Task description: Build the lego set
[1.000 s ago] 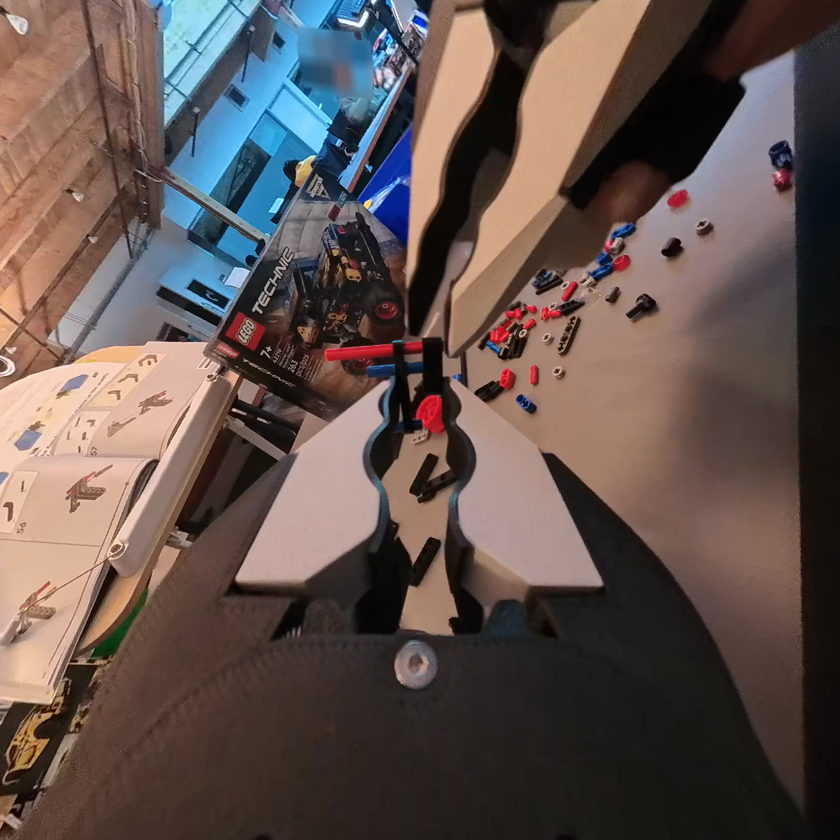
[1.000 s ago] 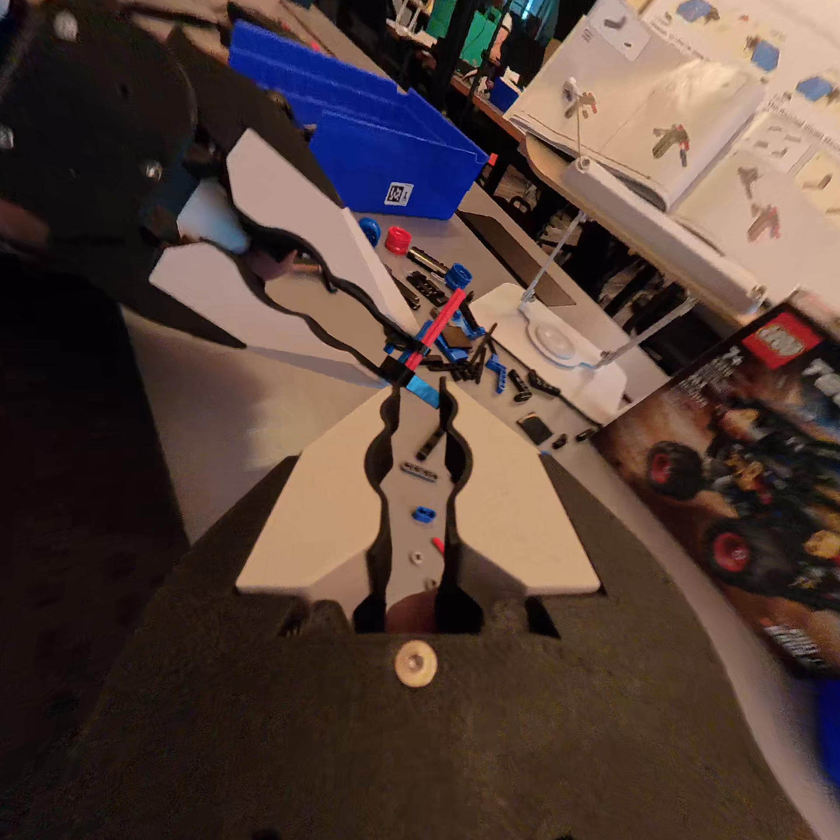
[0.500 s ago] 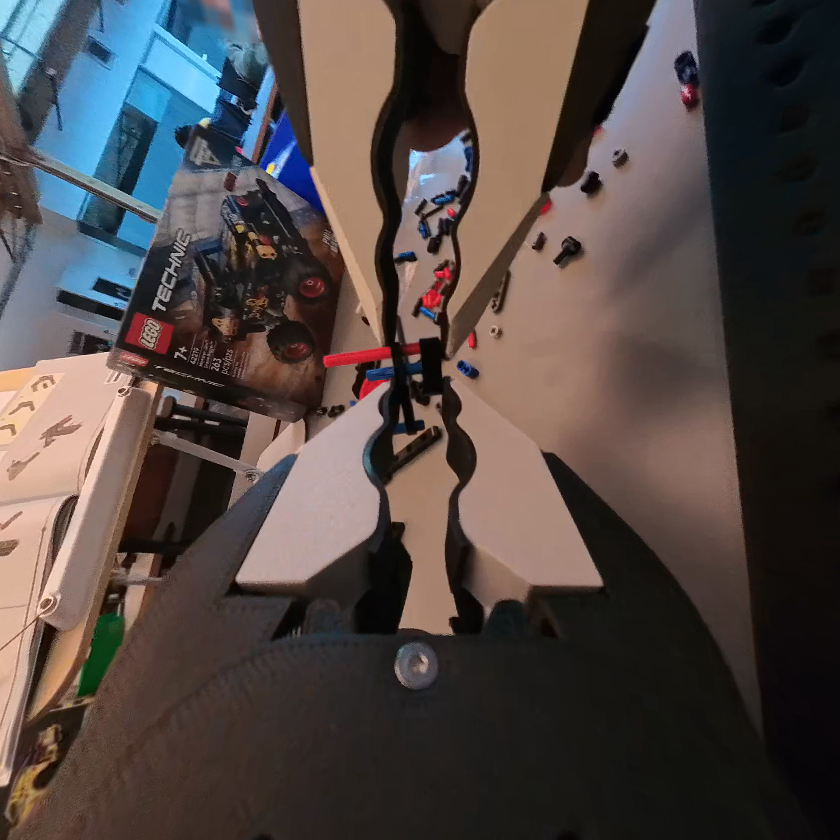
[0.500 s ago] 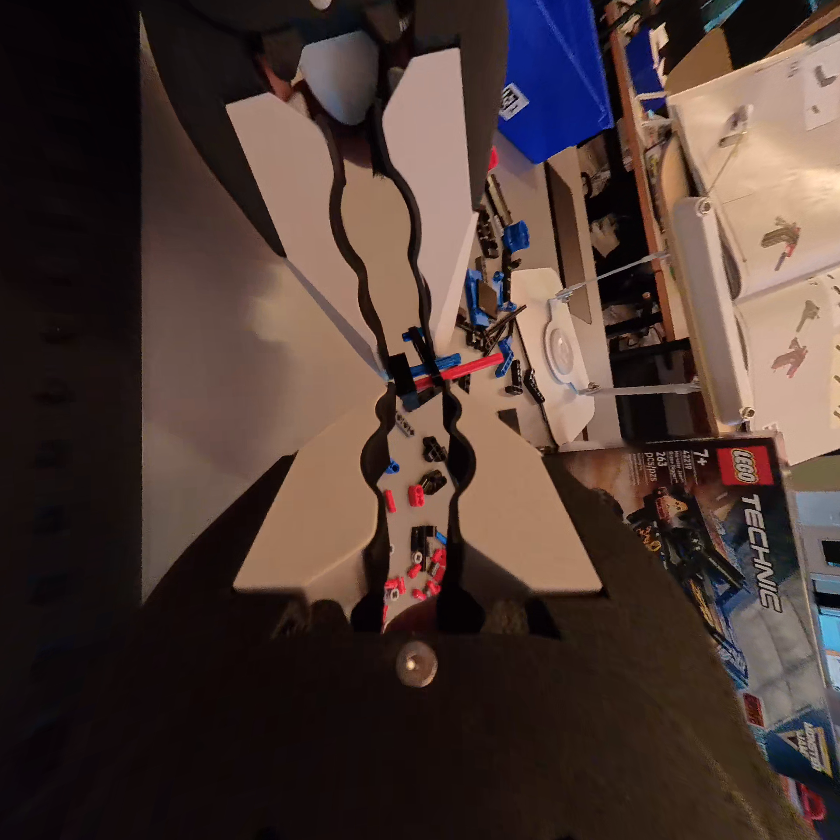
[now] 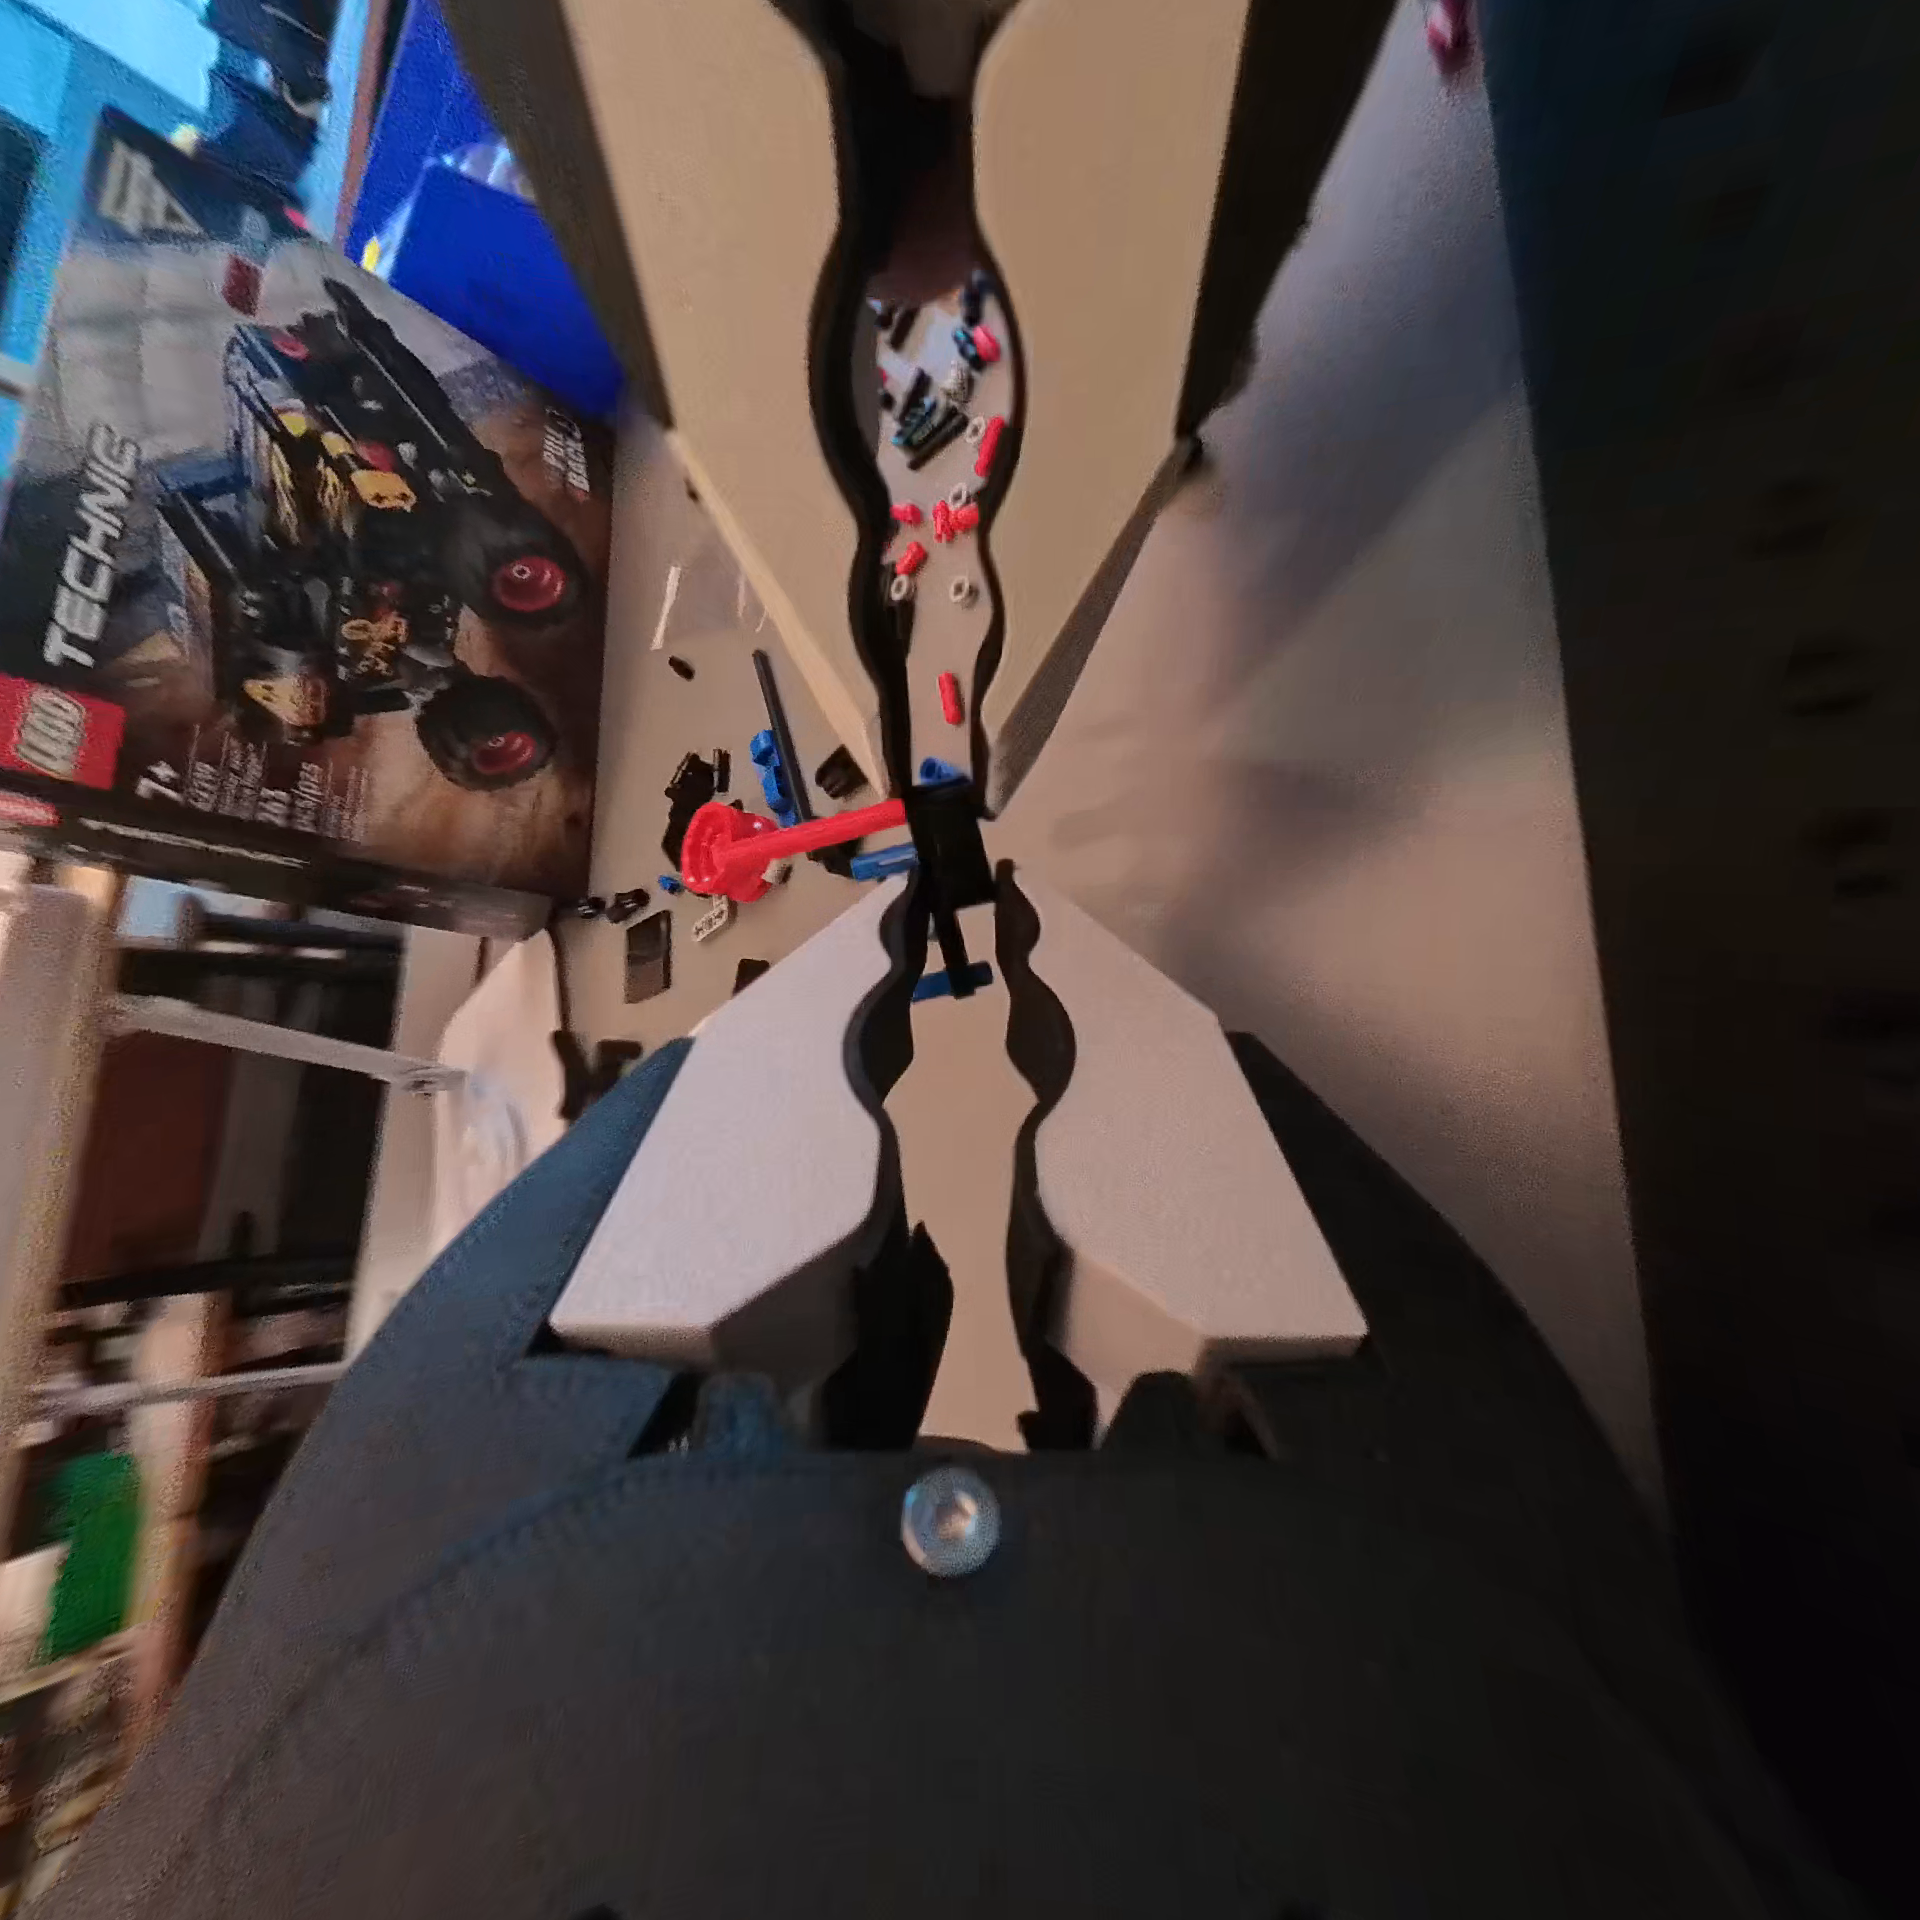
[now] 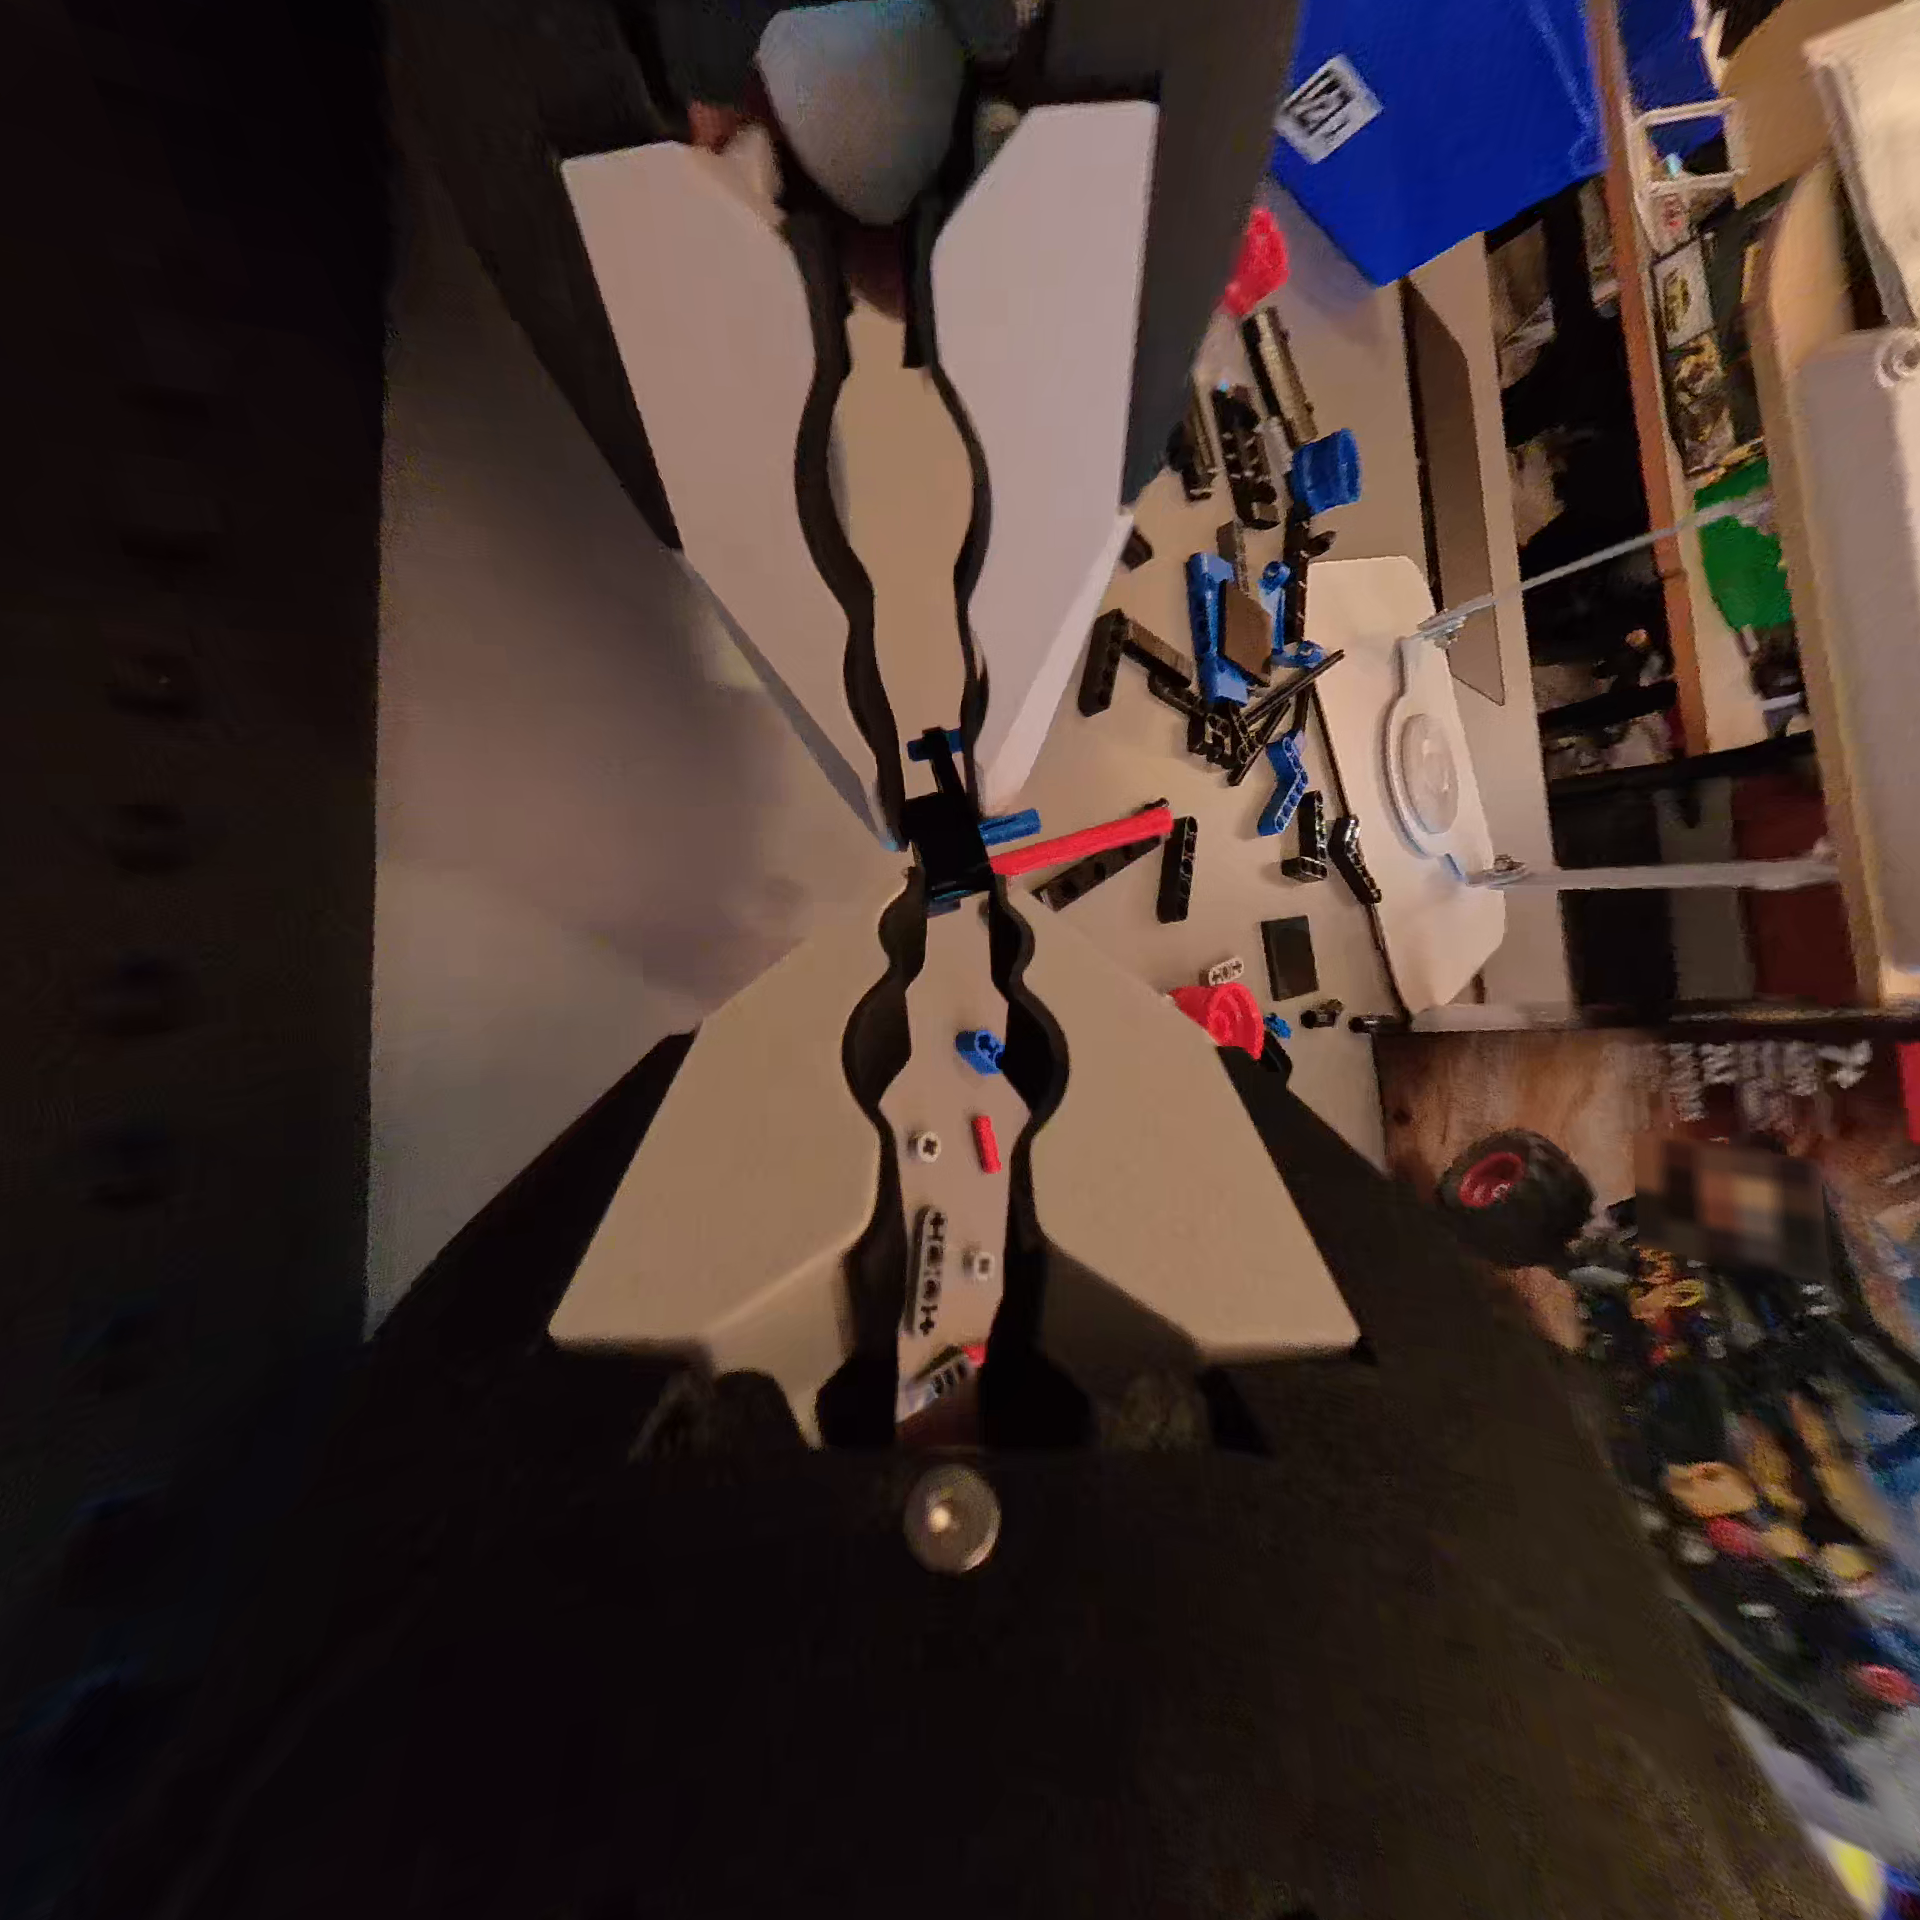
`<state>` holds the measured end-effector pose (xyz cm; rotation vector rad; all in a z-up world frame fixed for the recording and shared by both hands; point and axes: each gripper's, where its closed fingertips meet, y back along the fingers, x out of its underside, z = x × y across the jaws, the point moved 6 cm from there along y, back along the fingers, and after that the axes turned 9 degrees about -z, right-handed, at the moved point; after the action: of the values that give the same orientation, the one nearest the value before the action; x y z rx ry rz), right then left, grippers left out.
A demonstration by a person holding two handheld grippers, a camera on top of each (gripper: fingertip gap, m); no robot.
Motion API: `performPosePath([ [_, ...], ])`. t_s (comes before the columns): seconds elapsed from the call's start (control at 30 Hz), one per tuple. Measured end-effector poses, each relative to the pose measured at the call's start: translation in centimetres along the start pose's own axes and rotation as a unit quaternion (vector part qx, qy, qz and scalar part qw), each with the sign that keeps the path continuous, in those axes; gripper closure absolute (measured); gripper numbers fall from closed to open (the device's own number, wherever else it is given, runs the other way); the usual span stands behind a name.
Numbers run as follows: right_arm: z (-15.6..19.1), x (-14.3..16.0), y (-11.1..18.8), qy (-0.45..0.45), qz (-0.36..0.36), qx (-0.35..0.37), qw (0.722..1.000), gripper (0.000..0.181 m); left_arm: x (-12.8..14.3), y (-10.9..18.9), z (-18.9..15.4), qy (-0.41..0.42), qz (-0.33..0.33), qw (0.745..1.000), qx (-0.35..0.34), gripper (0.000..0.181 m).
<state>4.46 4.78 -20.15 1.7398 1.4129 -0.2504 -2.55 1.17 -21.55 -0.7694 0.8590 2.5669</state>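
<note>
A small assembly, a black piece [image 5: 943, 831] with a red axle [image 5: 831, 831] and blue pins, hangs over the grey table [image 5: 1299, 831]. My left gripper [image 5: 954, 888] is shut on its lower end. My right gripper [image 5: 938, 781] comes from above, tip to tip with the left, and pinches the same black piece. In the right wrist view my right gripper [image 6: 951, 891] is at the bottom and my left gripper [image 6: 933, 792] at the top, with the black piece [image 6: 940, 836] between them. The red axle [image 6: 1081, 836] sticks out to the right.
Loose red, blue and black parts [image 6: 1236, 644] lie on the table, with a red wheel hub [image 6: 1221, 1013] among them. The set's box [image 5: 301, 582] stands at the table's edge. A blue bin [image 6: 1434, 125] and a white stand base [image 6: 1423, 769] sit beyond. The tips of both grippers are at nearly the same place.
The right gripper has swung round to face the left one tip to tip and has closed onto the black piece. Both views have rolled and moved lower toward the table.
</note>
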Motion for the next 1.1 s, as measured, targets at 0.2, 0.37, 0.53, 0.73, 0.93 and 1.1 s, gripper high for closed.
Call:
performPosePath([
  [0.2,-1.6,0.3,1.5,-0.067,-0.034,0.026,0.997,0.161,0.7,0.5,1.2,0.158,-0.044,0.985,0.059,0.172],
  [0.37,-0.7,0.4,0.3,-0.079,-0.020,-0.006,0.997,0.149,0.4,1.5,2.3,0.245,-0.115,0.960,0.072,0.172],
  [0.53,-0.3,-0.2,-0.9,-0.114,-0.044,-0.029,0.992,0.162,-0.1,2.6,2.5,0.252,-0.169,0.949,0.081,0.172],
  [0.73,-0.8,-0.7,-1.3,-0.136,-0.060,-0.013,0.989,0.168,0.2,3.3,3.2,0.297,-0.186,0.934,0.076,0.172],
  [0.93,-1.5,-1.1,-2.0,-0.075,-0.049,0.060,0.994,0.174,0.7,4.1,4.4,0.394,-0.236,0.884,0.090,0.172],
  [1.1,-1.9,-1.3,-2.2,-0.084,-0.050,0.069,0.993,0.175,1.2,4.2,4.9,0.434,-0.246,0.862,0.093,0.172],
])
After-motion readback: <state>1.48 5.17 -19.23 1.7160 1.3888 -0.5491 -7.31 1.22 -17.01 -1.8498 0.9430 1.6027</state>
